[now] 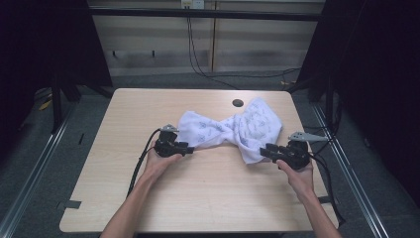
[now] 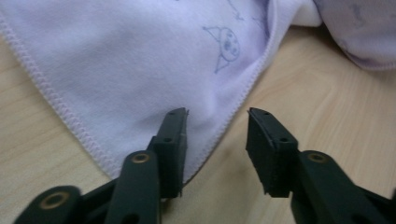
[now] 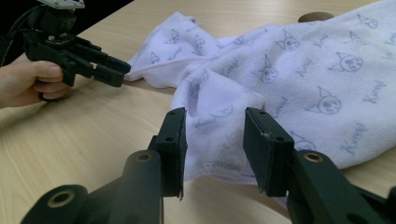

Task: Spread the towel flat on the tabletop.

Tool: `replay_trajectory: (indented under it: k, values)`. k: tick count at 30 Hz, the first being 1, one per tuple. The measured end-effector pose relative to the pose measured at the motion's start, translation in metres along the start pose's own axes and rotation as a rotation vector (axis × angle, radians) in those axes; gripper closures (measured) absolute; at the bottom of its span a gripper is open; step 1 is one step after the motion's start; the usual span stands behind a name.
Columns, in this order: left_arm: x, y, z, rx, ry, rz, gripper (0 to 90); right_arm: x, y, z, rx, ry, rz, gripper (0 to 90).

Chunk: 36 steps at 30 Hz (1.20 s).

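A pale lilac towel [image 1: 223,129] printed with small cat faces lies on the wooden table [image 1: 213,193], pinched in at its middle like a bow. My left gripper [image 1: 187,148] is at the towel's near left corner. In the left gripper view the gripper [image 2: 217,114] is open, with the stitched corner of the towel [image 2: 140,60] lying under and between the jaws. My right gripper [image 1: 262,150] is at the near right corner. In the right gripper view it [image 3: 215,112] is open too, a folded corner of the towel [image 3: 303,84] between its jaws. That view also has the left gripper [image 3: 119,72] farther off.
A round dark hole [image 1: 237,103] sits in the tabletop just behind the towel. Bare wood stretches in front of both hands to the near edge. Cables [image 1: 233,74] run over the floor behind the table, and dark frames stand at both sides.
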State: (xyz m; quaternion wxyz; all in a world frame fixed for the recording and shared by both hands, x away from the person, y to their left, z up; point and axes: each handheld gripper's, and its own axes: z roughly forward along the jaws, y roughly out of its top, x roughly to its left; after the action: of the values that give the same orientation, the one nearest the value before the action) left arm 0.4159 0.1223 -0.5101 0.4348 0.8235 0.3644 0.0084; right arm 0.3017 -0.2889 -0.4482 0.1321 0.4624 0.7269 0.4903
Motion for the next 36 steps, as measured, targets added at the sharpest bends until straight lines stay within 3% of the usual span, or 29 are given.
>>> replay_trajectory:
  k: [2,3,4,7,10,14,16,17,19,21,22,25,27,28,30,31,34,36]
  values:
    - [0.001,0.0,-0.002,0.027,0.016,0.018,81.2,0.001,0.002,-0.002,-0.019,0.01,0.002,58.2]
    - [0.0,-0.001,-0.003,0.034,0.001,0.02,88.0,0.001,0.003,-0.003,-0.024,0.006,0.002,57.5]
    - [-0.001,-0.002,-0.006,0.048,-0.01,0.035,88.6,0.001,0.004,-0.004,-0.033,0.009,0.0,57.5]
    - [-0.012,-0.01,-0.019,0.075,-0.056,0.079,88.9,0.002,0.007,-0.009,-0.05,0.018,0.001,57.0]
    - [-0.035,-0.026,-0.044,0.078,-0.119,0.108,88.9,0.008,0.006,-0.01,-0.048,0.031,-0.003,56.1]
    - [-0.064,-0.042,-0.064,0.055,-0.212,0.096,88.7,0.026,0.006,-0.007,-0.032,0.082,-0.031,55.6]
    - [-0.084,-0.049,-0.066,0.04,-0.3,0.073,88.6,0.037,0.006,-0.003,-0.032,0.129,-0.041,55.8]
    - [-0.091,-0.051,-0.064,0.043,-0.32,0.069,88.5,0.045,0.004,0.001,-0.019,0.155,-0.041,55.8]
    - [-0.109,-0.052,-0.059,0.064,-0.376,0.092,87.5,0.057,0.0,0.01,0.01,0.189,-0.056,56.3]
    - [-0.122,-0.051,-0.055,0.079,-0.386,0.128,79.1,0.071,-0.004,0.021,0.049,0.212,-0.085,56.9]
    - [-0.123,-0.049,-0.056,0.072,-0.392,0.115,71.1,0.077,-0.005,0.026,0.061,0.232,-0.091,57.2]
    - [-0.112,-0.045,-0.07,0.007,-0.373,0.11,67.0,0.092,-0.011,0.038,0.096,0.282,-0.113,59.6]
    - [-0.091,-0.044,-0.083,-0.058,-0.326,0.06,65.8,0.096,-0.017,0.044,0.104,0.325,-0.091,60.7]
    - [-0.078,-0.044,-0.089,-0.072,-0.254,0.047,65.7,0.099,-0.019,0.046,0.111,0.324,-0.096,61.8]
    - [-0.056,-0.045,-0.094,-0.083,-0.151,0.028,61.2,0.109,-0.024,0.05,0.146,0.3,-0.17,62.1]
    - [-0.039,-0.047,-0.095,-0.11,-0.126,-0.041,58.5,0.115,-0.025,0.05,0.157,0.299,-0.209,62.2]
    - [-0.015,-0.051,-0.095,-0.12,-0.054,-0.037,55.5,0.127,-0.026,0.051,0.157,0.321,-0.225,59.5]
    - [-0.005,-0.053,-0.092,-0.13,-0.064,-0.103,49.9,0.132,-0.029,0.059,0.161,0.346,-0.213,57.0]
